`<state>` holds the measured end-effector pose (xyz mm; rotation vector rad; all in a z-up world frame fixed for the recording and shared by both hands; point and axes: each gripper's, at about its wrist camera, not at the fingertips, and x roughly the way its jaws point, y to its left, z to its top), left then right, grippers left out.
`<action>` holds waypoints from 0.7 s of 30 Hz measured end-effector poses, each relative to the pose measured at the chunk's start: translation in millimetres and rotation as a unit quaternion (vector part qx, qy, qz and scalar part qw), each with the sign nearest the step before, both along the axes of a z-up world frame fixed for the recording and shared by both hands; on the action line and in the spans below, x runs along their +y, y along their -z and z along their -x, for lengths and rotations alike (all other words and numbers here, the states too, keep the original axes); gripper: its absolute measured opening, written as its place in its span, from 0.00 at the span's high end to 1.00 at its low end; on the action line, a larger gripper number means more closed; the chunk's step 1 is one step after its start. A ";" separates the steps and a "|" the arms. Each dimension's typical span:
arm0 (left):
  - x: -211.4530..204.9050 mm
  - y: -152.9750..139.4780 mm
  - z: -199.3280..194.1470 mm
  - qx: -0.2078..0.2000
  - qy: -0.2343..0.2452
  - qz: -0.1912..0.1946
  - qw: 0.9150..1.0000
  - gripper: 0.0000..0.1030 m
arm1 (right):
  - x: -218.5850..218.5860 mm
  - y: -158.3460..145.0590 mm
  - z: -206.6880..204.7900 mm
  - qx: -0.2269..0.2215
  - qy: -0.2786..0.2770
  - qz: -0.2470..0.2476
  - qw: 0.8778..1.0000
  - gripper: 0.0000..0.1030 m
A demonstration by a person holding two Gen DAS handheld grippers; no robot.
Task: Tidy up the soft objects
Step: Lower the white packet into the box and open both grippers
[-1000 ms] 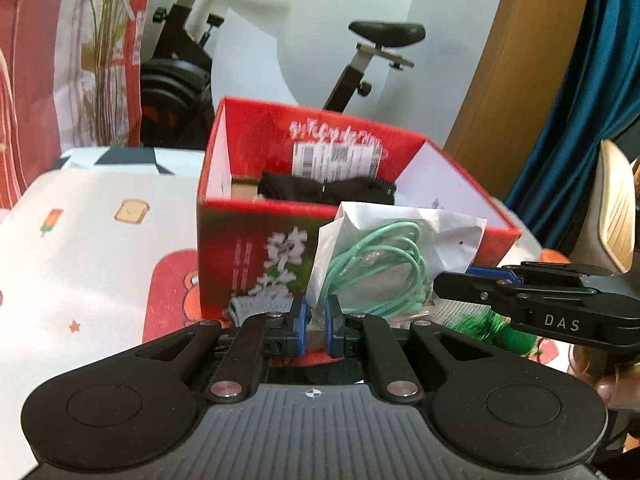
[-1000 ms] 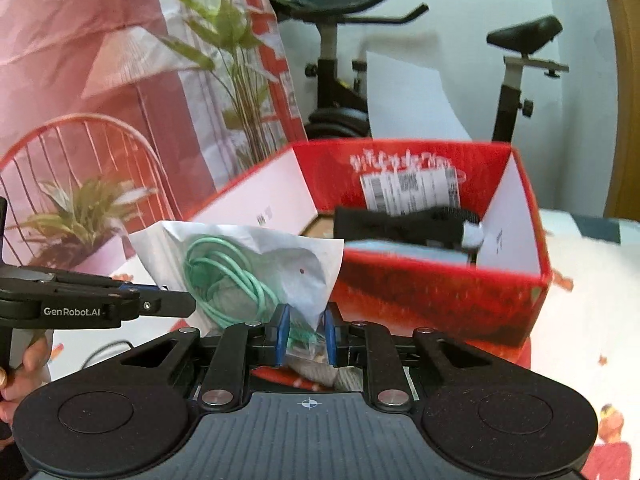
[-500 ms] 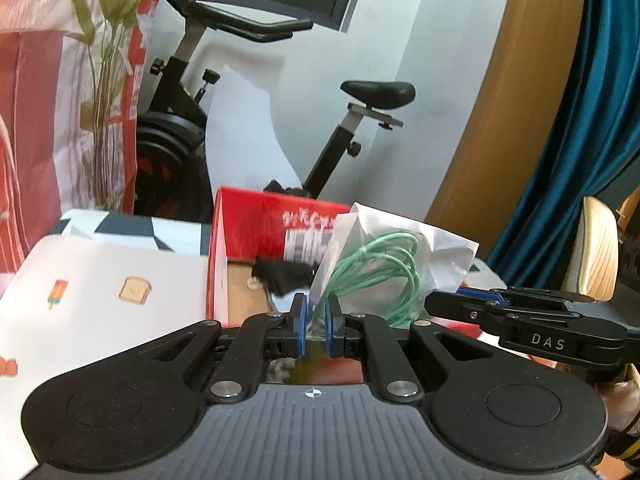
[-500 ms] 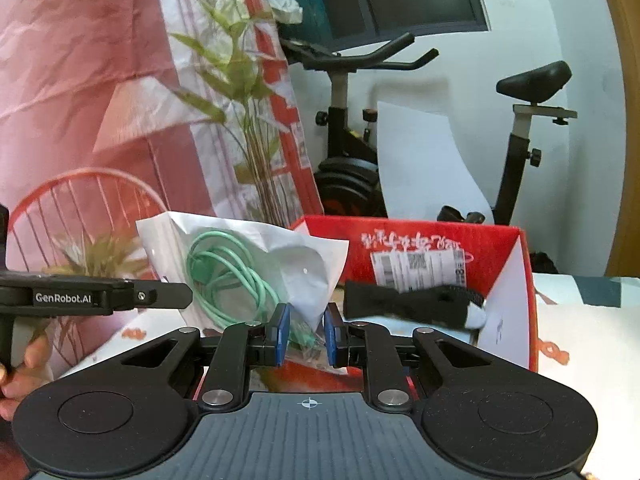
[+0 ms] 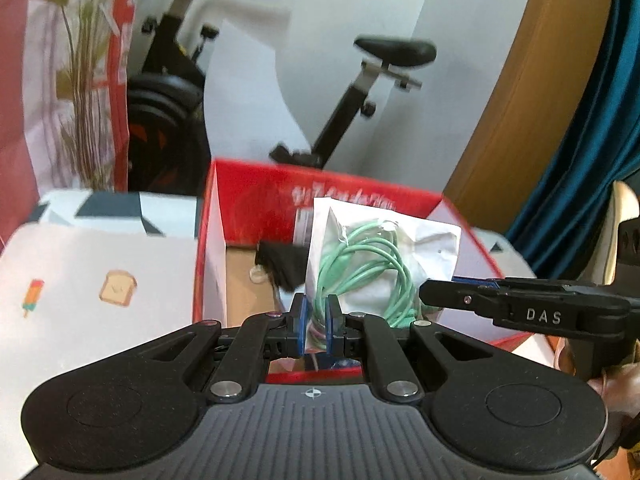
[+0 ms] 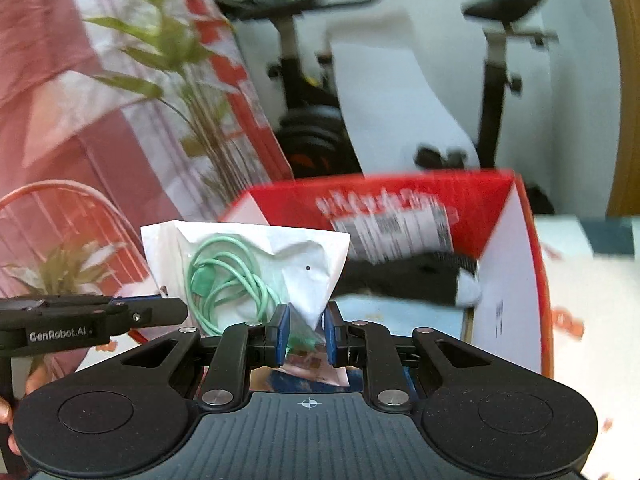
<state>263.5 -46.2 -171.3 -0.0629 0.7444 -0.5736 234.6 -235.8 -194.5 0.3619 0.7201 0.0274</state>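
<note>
**Both grippers held a bagged green cable over the red box**

The thing being handled was a white plastic pouch (image 5: pixel 420 248), crinkled and partly see-through, with a coil of mint-green cable (image 5: pixel 360 264) bunched inside it. It stood upright in the air above the open red box (image 5: pixel 244 200), pinched along its lower edge from both sides.

The left gripper (image 5: pixel 316 322) had its blue-padded fingers (image 5: pixel 300 320) drawn narrow, nipping the pouch's bottom corner with the cable loops just between them. The right gripper (image 6: pixel 306 334) also clamped the pouch, its blue pads (image 6: pixel 282 332) a little further apart, with the folded tip of plastic caught between.

The box was glossy red cardboard outside, white on its side walls, with white lettering and a shipping label (image 6: pixel 396 232) on its far wall. A soft black item (image 6: pixel 404 276) with a white end lay inside.

From the left camera the brown cardboard floor (image 5: pixel 244 280) of the box showed, along with a white tablecloth (image 5: pixel 100 264) printed with a toast slice and an ice lolly, and the right gripper came in from the side, marked "DAS". From the right camera the black item's white tip and the label were plainer, though blurred. An exercise bike (image 5: pixel 360 92) stood behind in both.
</note>
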 end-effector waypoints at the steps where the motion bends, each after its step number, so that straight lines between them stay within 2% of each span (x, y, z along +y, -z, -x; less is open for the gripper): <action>1: -1.1 4.1 -2.0 0.007 0.002 -0.004 1.000 0.90 | -2.7 5.2 -2.5 0.012 0.003 -0.008 1.000 0.83; 6: 0.1 17.9 -9.1 0.031 0.004 -0.015 0.999 0.89 | -8.0 21.8 -8.4 0.046 0.014 -0.024 0.999 0.84; 11: 0.1 20.4 -15.6 0.030 0.004 -0.031 0.999 0.86 | -9.3 32.9 -13.5 0.063 0.022 -0.047 0.997 0.86; 13: -1.0 18.9 -16.2 0.024 0.001 -0.038 0.999 0.83 | -8.6 35.6 -14.9 0.068 0.022 -0.048 0.996 0.87; 15: 0.1 16.0 -15.0 0.013 -0.004 -0.043 0.999 0.74 | -8.1 37.6 -16.3 0.073 0.022 -0.049 0.996 0.88; 21: 1.3 5.0 -12.9 -0.014 -0.015 -0.038 0.999 0.73 | -11.9 37.2 -23.9 0.079 0.029 -0.073 0.994 0.91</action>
